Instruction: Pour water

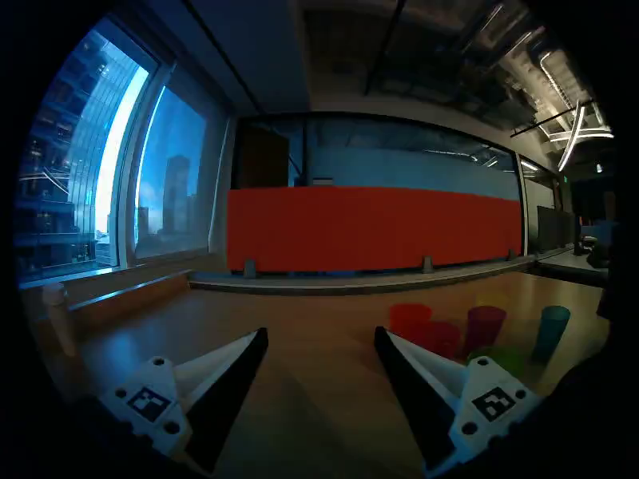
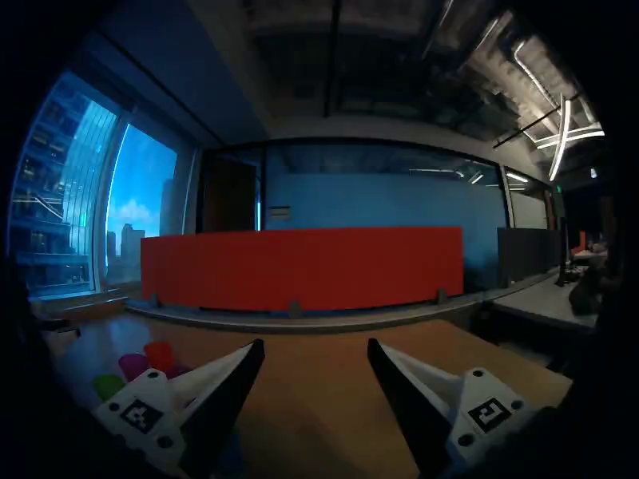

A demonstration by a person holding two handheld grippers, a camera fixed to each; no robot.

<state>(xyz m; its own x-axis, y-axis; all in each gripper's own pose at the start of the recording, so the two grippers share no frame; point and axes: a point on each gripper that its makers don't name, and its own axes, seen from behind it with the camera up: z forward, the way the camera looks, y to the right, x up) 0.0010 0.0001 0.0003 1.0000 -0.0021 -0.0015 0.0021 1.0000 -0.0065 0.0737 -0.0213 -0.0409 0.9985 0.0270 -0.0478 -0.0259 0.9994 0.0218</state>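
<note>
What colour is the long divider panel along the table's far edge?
The long flat divider panel is plain red-orange, clearest in the right gripper view.

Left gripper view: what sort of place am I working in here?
Most likely an open-plan office in a city high-rise: a long wooden desk backed by a red divider screen, tall windows onto towers, strip lights overhead.

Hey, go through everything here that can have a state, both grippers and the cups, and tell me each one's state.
Left gripper: open, empty.
Right gripper: open, empty.
Red cup: upright on the table.
Purple cup: upright.
Teal cup: upright.
Green cup: partly hidden by a finger, fill unclear.
</note>
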